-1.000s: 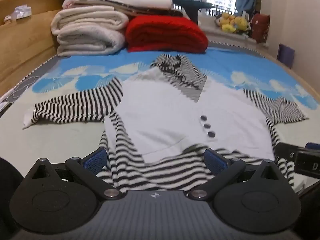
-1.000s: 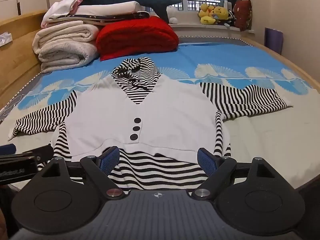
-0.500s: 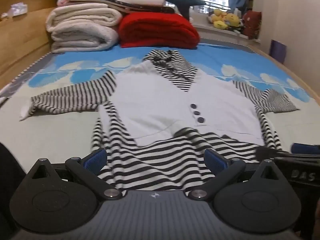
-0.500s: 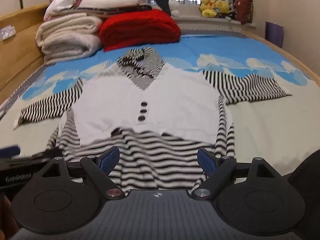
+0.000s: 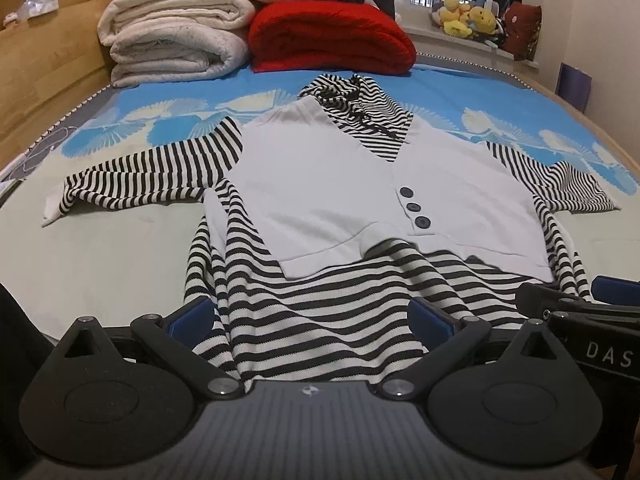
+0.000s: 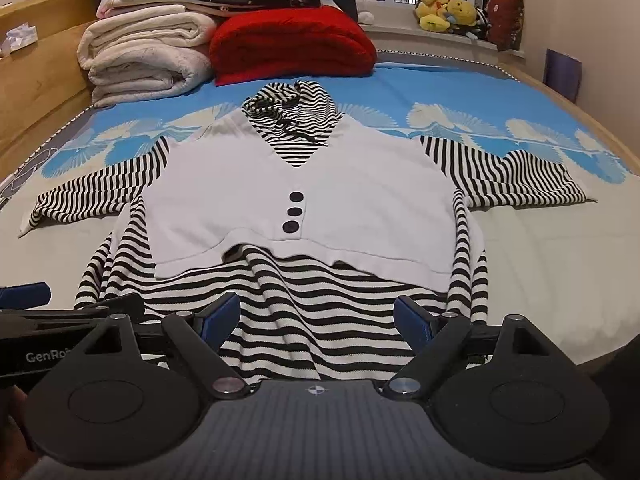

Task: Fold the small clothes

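Observation:
A small top (image 5: 348,188) with a white vest front, three dark buttons and black-and-white striped sleeves, hood and hem lies face up on the bed, sleeves spread to both sides. It also shows in the right wrist view (image 6: 304,204). My left gripper (image 5: 312,316) is open and empty over the left part of the striped hem. My right gripper (image 6: 316,314) is open and empty over the middle of the hem. The right gripper's body shows at the right edge of the left wrist view (image 5: 580,312).
The bed (image 5: 100,248) has a blue and pale patterned sheet. Folded white blankets (image 5: 172,44) and a red blanket (image 5: 332,38) are stacked at the far end. A wooden bed side (image 5: 36,68) runs along the left. Plush toys (image 6: 448,12) sit on the windowsill.
Both grippers have drawn back toward the near edge of the bed, so more of the striped hem shows. The hem is now rumpled. Both stay open.

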`<state>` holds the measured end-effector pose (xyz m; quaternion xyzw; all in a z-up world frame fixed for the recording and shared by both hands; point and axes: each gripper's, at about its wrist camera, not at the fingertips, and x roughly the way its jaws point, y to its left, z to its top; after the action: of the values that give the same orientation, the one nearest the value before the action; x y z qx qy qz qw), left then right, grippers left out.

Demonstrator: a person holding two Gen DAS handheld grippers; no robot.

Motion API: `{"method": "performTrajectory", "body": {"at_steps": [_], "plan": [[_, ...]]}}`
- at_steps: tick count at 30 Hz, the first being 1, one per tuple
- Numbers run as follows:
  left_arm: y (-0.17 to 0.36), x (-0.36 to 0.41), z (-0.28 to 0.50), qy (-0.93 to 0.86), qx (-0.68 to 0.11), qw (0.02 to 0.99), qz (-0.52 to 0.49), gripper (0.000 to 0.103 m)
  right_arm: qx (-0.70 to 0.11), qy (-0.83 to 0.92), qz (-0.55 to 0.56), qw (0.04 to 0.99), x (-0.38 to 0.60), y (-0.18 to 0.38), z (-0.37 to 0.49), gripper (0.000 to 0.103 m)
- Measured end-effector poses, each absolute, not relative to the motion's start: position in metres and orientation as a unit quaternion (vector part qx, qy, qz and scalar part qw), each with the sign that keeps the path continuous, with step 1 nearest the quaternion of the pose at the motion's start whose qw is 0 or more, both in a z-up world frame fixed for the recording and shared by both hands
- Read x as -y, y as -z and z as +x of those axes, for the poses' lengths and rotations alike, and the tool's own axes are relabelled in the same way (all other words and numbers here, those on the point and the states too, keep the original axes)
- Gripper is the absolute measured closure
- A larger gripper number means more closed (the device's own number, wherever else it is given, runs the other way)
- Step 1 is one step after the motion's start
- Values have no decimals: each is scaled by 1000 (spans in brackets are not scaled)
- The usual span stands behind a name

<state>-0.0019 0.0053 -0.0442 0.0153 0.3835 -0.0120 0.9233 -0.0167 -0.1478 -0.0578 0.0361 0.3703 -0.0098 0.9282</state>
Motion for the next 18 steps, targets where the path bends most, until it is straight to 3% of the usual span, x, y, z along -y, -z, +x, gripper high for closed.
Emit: {"method": "performTrajectory", "body": {"at_steps": [18], "plan": [[52,-7,3,8,-403,915,6,0,-377,12,33,926,146,61,-11,18]]}}
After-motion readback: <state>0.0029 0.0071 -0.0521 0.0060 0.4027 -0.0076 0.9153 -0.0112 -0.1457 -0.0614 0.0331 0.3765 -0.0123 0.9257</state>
